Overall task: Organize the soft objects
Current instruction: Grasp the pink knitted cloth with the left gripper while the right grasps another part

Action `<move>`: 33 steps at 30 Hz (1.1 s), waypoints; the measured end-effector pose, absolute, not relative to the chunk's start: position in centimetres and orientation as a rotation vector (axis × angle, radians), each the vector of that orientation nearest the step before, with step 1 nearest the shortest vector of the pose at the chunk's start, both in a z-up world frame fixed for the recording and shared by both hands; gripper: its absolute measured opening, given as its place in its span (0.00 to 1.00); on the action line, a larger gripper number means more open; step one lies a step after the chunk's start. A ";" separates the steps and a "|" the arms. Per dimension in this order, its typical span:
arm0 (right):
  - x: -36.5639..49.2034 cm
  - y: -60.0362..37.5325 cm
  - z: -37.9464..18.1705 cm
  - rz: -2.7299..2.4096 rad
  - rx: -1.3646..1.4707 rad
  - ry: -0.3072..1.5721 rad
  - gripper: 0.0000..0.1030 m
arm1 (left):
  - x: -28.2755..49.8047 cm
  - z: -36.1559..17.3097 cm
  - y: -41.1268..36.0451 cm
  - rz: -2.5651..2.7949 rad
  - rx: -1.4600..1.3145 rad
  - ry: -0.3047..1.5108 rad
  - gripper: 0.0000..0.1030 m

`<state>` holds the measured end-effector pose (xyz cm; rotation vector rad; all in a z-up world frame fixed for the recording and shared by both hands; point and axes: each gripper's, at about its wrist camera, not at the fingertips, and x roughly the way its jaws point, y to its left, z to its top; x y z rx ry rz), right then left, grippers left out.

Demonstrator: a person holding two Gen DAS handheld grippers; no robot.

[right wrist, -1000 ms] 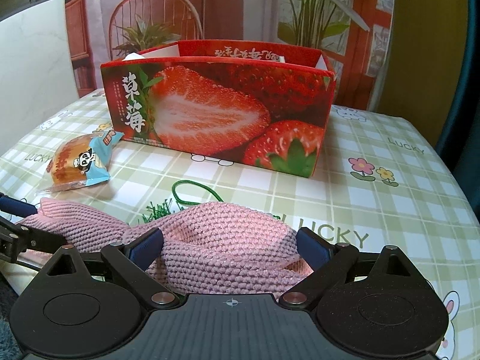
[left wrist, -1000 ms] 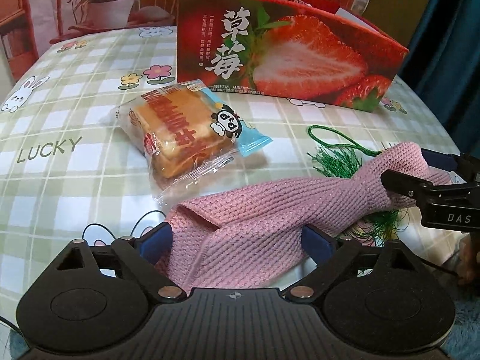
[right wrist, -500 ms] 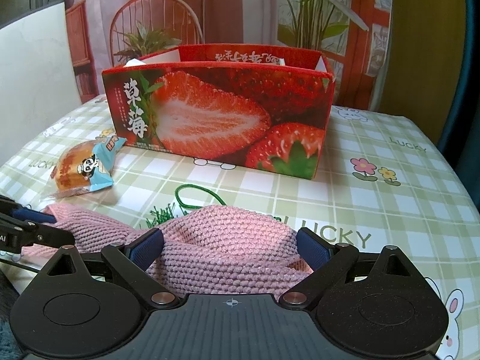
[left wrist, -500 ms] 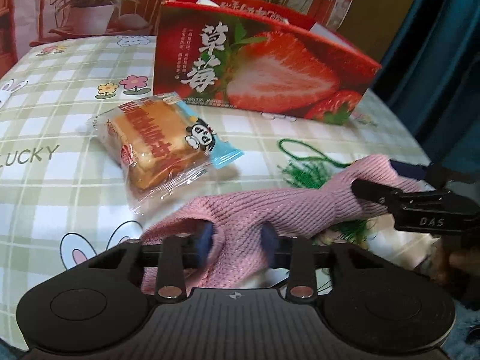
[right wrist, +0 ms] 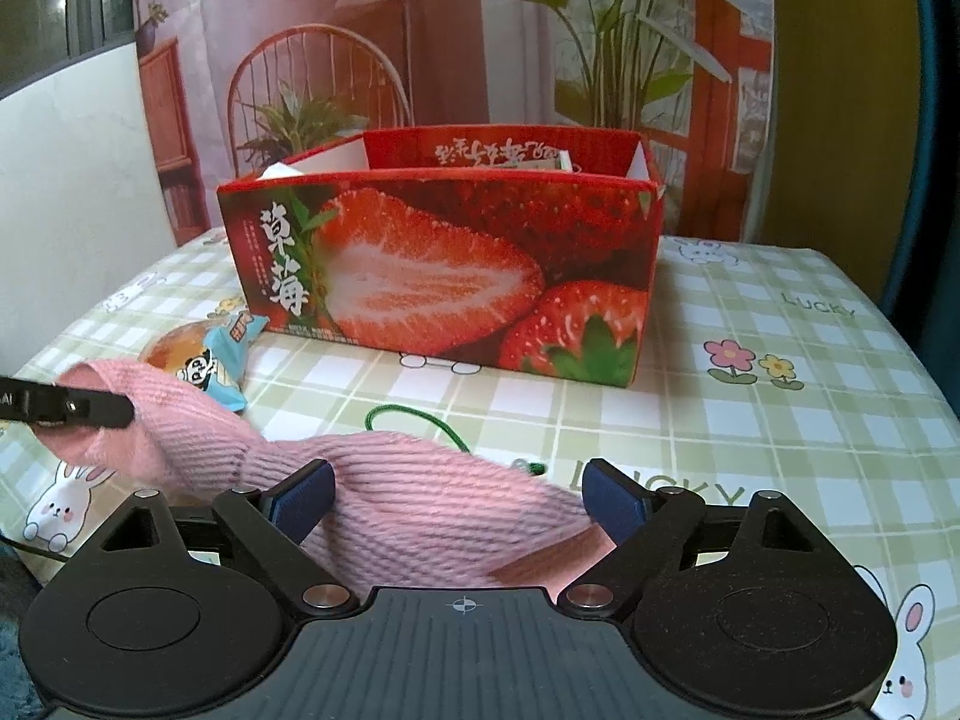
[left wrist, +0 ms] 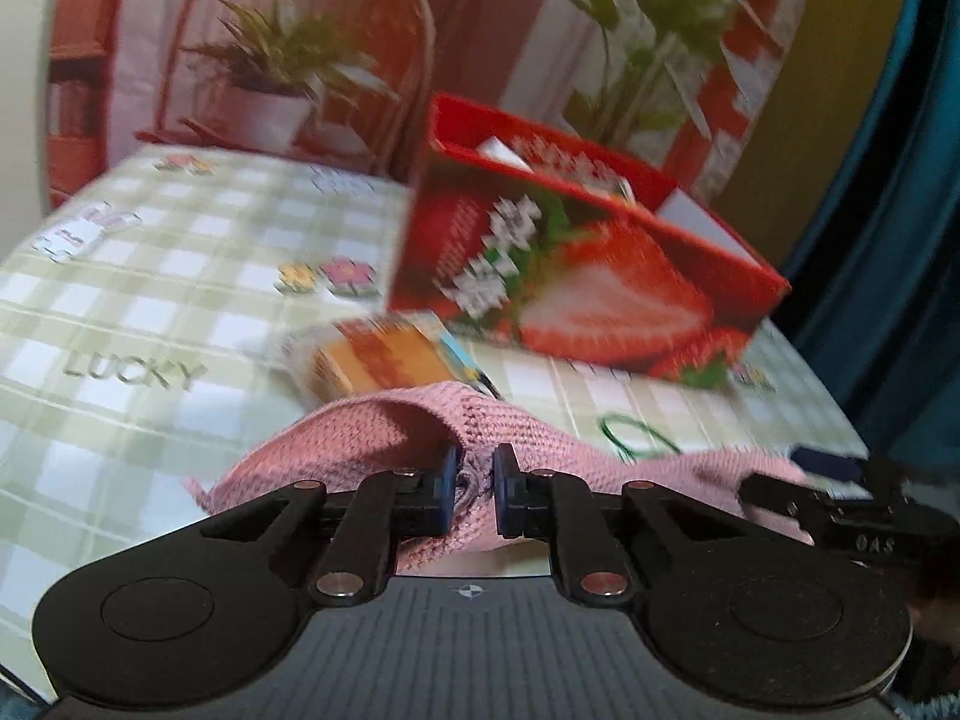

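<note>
A pink knitted cloth (left wrist: 372, 426) stretches across the near side of the table. My left gripper (left wrist: 474, 489) is shut on a bunched fold of it and holds that end lifted off the table. In the right wrist view the cloth (right wrist: 432, 504) lies between the wide blue pads (right wrist: 300, 495) of my right gripper (right wrist: 456, 495), whose jaws are closing; the pads sit at its edges without squeezing it. A finger of the left gripper (right wrist: 78, 408) shows at the far left, on the raised end. The red strawberry box (right wrist: 444, 276) stands open-topped behind.
A wrapped cake snack (right wrist: 204, 360) with a panda print lies left of the box, just behind the cloth. A green tasselled cord (right wrist: 414, 414) lies partly under the cloth. The checked tablecloth (right wrist: 780, 420) covers the table; a blue curtain (left wrist: 888, 240) hangs at right.
My left gripper went from open to shut on the pink cloth, then rose and tilted, lifting that end. The right gripper's pads have come slightly closer together around the cloth.
</note>
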<state>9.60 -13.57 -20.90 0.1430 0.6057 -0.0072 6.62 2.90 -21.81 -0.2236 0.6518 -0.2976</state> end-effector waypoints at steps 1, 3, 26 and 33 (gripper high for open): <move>9.6 -13.7 -20.8 -0.009 0.148 0.605 0.83 | 6.6 -21.7 3.2 -0.280 -0.228 0.640 0.13; 9.6 -13.9 -20.9 -0.013 0.157 0.609 0.80 | 6.7 -21.6 3.7 -0.251 -0.240 0.636 0.13; 7.0 -13.5 -19.1 0.011 0.124 0.685 0.53 | 7.2 -22.7 3.7 -0.243 -0.251 0.714 0.13; 7.4 -12.8 -19.7 0.055 0.101 0.726 0.55 | 7.3 -23.0 3.2 -0.270 -0.233 0.732 0.13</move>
